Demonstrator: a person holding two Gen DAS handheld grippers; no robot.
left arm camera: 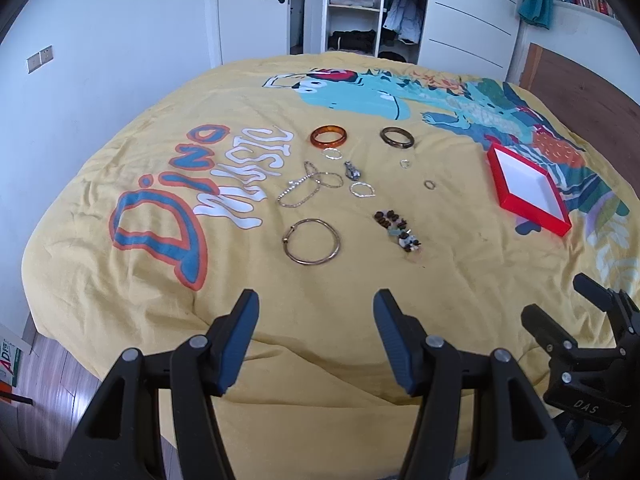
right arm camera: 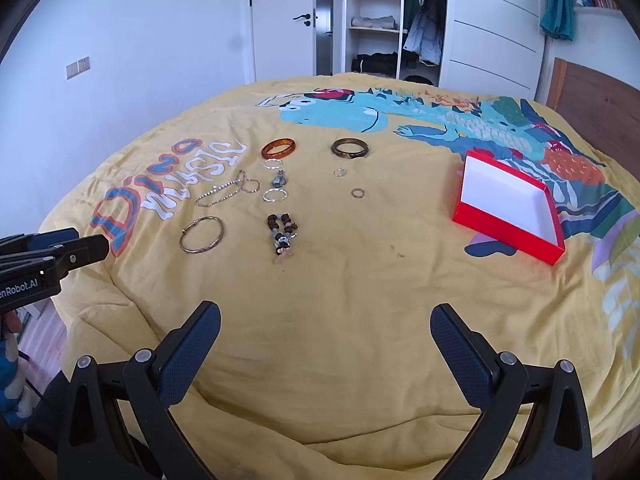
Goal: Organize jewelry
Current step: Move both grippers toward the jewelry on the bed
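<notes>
Jewelry lies spread on a yellow dinosaur-print bedspread (left arm camera: 320, 320). An orange bangle (left arm camera: 328, 137) and a dark brown bangle (left arm camera: 397, 137) sit farthest away. Nearer lie a silver chain (left arm camera: 304, 190), a thin metal hoop bangle (left arm camera: 312, 242), a beaded bracelet (left arm camera: 398, 231) and small rings (left arm camera: 429, 184). An open, empty red box with white lining (left arm camera: 526, 190) sits to the right; it also shows in the right wrist view (right arm camera: 508, 210). My left gripper (left arm camera: 316, 336) is open and empty above the near bed edge. My right gripper (right arm camera: 326, 344) is open and empty, well short of the jewelry.
A white wall and door stand beyond the bed, with an open wardrobe (left arm camera: 356, 4) holding clothes. A wooden headboard (left arm camera: 580, 84) is at the right. Wood floor (left arm camera: 52, 380) shows at lower left. Each gripper appears at the edge of the other's view.
</notes>
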